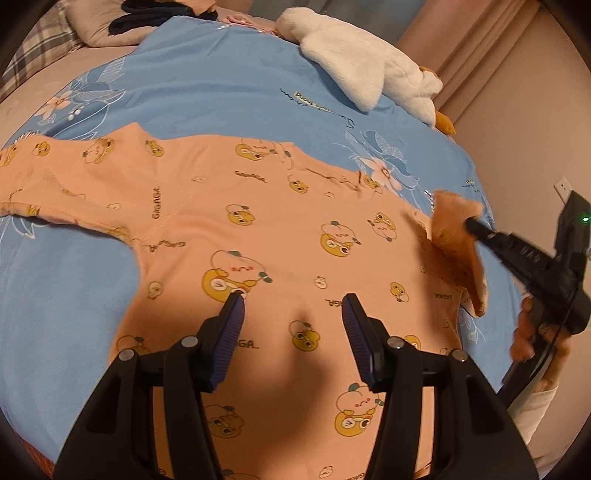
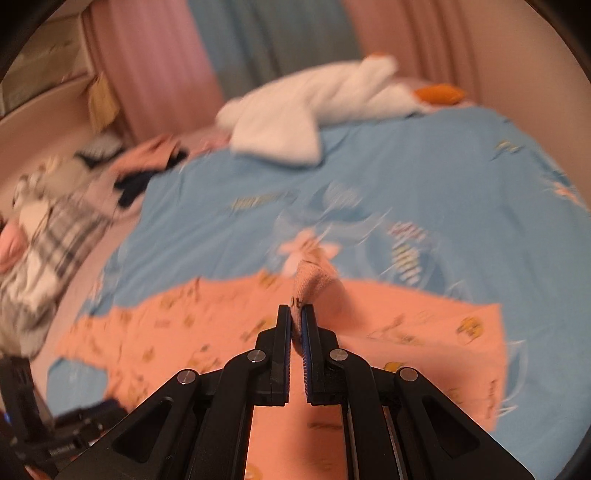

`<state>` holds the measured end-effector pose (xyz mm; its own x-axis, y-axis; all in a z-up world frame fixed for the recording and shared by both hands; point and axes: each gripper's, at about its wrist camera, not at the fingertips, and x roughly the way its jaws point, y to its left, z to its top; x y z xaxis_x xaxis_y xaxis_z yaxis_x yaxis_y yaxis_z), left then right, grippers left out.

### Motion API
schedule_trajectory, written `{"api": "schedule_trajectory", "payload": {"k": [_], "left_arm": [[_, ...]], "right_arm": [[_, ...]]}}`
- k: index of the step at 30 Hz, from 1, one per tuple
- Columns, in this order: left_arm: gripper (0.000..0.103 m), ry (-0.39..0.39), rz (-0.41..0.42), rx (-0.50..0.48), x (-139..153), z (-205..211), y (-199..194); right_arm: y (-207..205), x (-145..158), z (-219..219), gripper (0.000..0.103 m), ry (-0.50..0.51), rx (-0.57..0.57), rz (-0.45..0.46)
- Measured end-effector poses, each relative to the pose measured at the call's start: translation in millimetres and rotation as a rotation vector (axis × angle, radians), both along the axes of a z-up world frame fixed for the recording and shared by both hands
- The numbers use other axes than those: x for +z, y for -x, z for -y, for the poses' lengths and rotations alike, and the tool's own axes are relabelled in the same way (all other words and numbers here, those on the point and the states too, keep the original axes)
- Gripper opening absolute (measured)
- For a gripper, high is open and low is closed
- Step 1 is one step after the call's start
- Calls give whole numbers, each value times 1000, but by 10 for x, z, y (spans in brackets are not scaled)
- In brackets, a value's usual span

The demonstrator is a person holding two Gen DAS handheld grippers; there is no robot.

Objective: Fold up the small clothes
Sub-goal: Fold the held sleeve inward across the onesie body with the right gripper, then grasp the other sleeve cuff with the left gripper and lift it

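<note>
A small peach shirt [image 1: 258, 229] printed with yellow ducks lies spread on the blue sheet [image 1: 207, 96]. One sleeve [image 1: 55, 184] stretches out flat to the left. My left gripper [image 1: 293, 301] hovers open over the shirt's middle, with nothing between its pads. At the right, my right gripper [image 1: 471, 223] is shut on the other sleeve's cuff [image 1: 452, 221] and holds it lifted and turned over the body. In the right wrist view the cuff [image 2: 312, 280] sticks up from between the shut fingers of that gripper [image 2: 295, 314], above the shirt [image 2: 388, 325].
A white plush goose [image 1: 362, 70] lies at the far end of the bed, seen also as a white plush goose [image 2: 314, 107] in the right wrist view. Dark clothes [image 1: 147, 18] and a plaid pillow [image 1: 40, 44] sit at the far left. A hand [image 1: 528, 332] holds the right gripper's handle.
</note>
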<state>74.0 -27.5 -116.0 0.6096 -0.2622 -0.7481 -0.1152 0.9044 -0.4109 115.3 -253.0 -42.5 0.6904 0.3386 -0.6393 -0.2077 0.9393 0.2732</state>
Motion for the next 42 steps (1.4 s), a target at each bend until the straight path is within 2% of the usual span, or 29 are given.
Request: {"api": "schedule_trajectory", "payload": {"k": [5, 8, 11, 12, 14, 15, 16, 21, 25, 27, 29, 31, 34, 36, 38, 42], "left_arm": [[54, -3, -8, 21, -24, -61, 16], [55, 2, -13, 22, -29, -63, 15], [55, 10, -15, 12, -23, -43, -4], [55, 15, -16, 9, -22, -36, -15], [55, 25, -16, -7, -1, 5, -62], [55, 28, -15, -17, 14, 31, -84], [56, 32, -13, -29, 31, 67, -106], [62, 46, 1, -133, 91, 392, -375], [62, 102, -12, -208, 52, 665, -728], [60, 165, -37, -228, -30, 787, -929], [60, 188, -60, -232, -99, 869, -1061], [56, 199, -75, -236, -147, 941, -1163], [38, 229, -108, -256, -241, 1061, -1282], [18, 254, -132, -277, -324, 1152, -1336], [3, 230, -152, -259, -388, 1211, -1374], [4, 190, -92, -225, -241, 1231, -1318]], "right_arm": [[-77, -253, -327, 7, 13, 116, -140], [-103, -340, -378, 7, 55, 130, -183], [-117, -399, -362, 10, 38, 135, -226], [-117, -400, -342, 15, 24, 138, -239], [-71, -340, -286, 36, 9, 151, -238], [-38, -285, -252, 53, 2, 152, -216], [18, -198, -195, 62, -11, 146, -179], [156, 81, 183, 63, -56, 35, -88], [133, 55, 523, 63, -46, -95, -94], [110, -4, 690, 63, -69, -143, -115], [99, -49, 864, 63, -103, -188, -131], [104, -80, 1019, 63, -132, -229, -139], [131, -101, 1181, 63, -153, -272, -142], [125, -110, 1272, 63, -171, -288, -144], [132, -124, 1318, 63, -184, -297, -149], [123, -159, 1394, 63, -191, -312, -164]]}}
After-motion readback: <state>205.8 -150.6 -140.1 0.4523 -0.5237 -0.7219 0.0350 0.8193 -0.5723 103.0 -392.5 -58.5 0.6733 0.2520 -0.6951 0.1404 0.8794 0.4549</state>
